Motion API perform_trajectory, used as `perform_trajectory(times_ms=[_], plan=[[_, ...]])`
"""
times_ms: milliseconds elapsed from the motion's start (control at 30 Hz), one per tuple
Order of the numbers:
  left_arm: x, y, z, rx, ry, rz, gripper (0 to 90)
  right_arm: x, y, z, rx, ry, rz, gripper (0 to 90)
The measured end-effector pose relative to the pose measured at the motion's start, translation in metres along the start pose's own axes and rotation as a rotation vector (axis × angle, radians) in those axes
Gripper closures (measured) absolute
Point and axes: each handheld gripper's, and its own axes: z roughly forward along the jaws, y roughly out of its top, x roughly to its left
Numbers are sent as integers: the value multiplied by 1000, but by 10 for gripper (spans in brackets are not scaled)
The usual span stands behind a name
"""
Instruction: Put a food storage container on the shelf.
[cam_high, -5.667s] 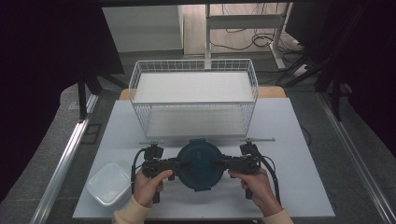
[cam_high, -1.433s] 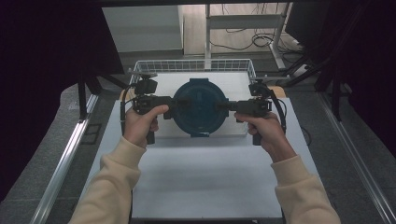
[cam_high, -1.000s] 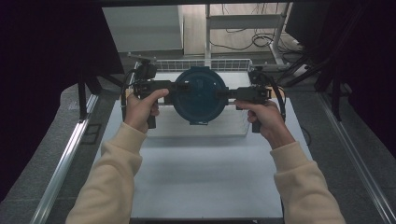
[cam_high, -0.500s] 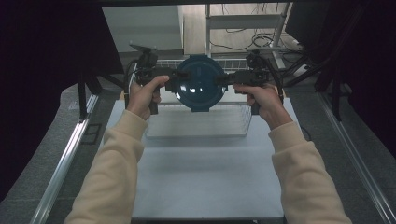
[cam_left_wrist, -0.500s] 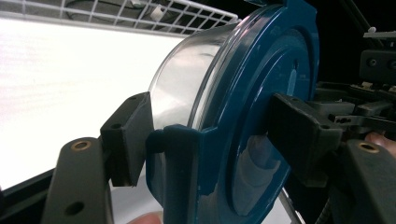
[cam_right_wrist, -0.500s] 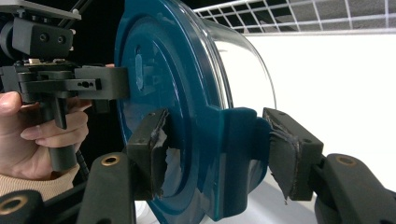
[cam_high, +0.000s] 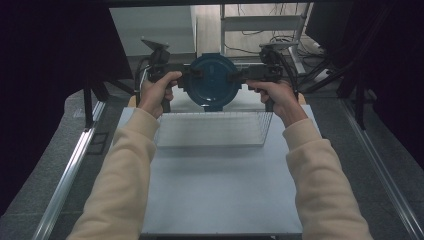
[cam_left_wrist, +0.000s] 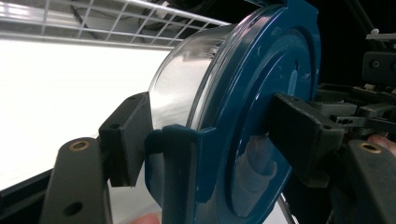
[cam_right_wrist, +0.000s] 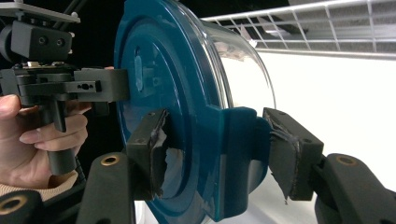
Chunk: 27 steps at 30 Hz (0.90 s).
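Cream long sleeves (cam_high: 125, 165); black hand-held gripper (cam_high: 187, 80) w/ cables, brass screws.

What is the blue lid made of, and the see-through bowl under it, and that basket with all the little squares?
The blue lid looks like hard, glossy plastic: it shines, with molded ridges and side clips. The bowl is clear and glassy with bright reflections; glass or clear plastic, I can't say which. The basket looks like thin metal wire with a pale coating, crossed into an open grid.
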Motion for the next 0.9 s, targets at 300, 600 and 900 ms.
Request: perform_trajectory(times_ms=[300,600,900], plan=[[12,4,16,-7,12,-35,321,-21,5,12,-10,8,96,403],[30,7,32,11,-2,-124,304,-36,6,25,0,5,214,354],[32,6,34,-10,-14,-110,293,-37,3,27,-21,-9,240,328]])
